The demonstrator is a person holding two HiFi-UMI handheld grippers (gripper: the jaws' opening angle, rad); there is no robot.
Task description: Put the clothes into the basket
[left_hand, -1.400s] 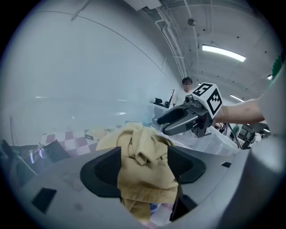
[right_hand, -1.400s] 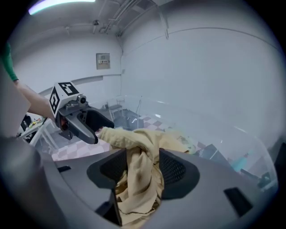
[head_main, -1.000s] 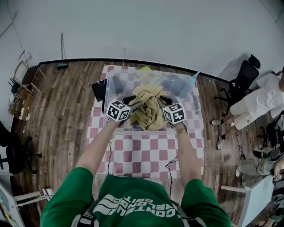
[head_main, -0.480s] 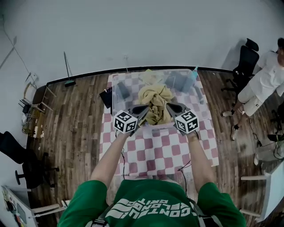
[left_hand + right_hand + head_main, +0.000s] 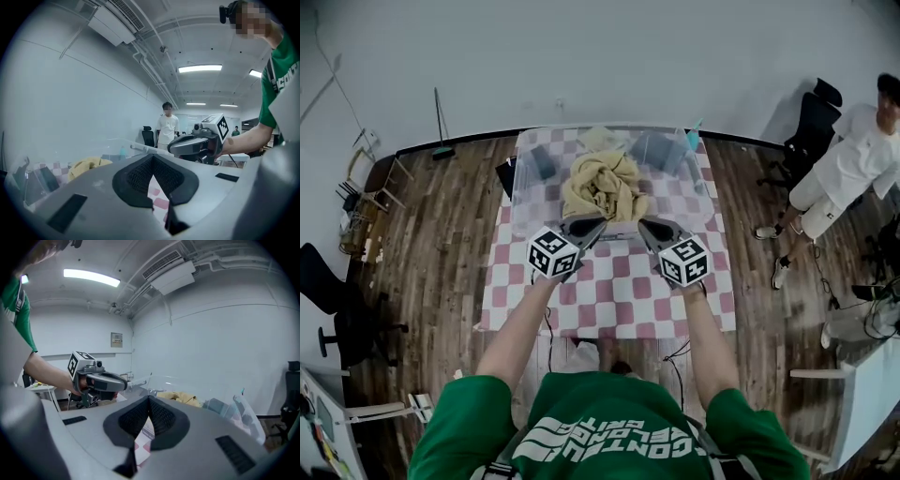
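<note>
A sec earlier both claws were in at the tan clothes (image 5: 602,186) inside the clear basket (image 5: 517,180). By this moment the left gripper (image 5: 595,225) & right gripper (image 5: 646,226) had backed off toward the person, over the checked table (image 5: 609,302), just short of the basket's near wall. Both had their jaws pressed together, pads meeting, w/ nothing between them. The clothes sat bunched in the basket's middle, ahead of both claws & roughly btwn them, apart from each, no cloth touching either.
</note>
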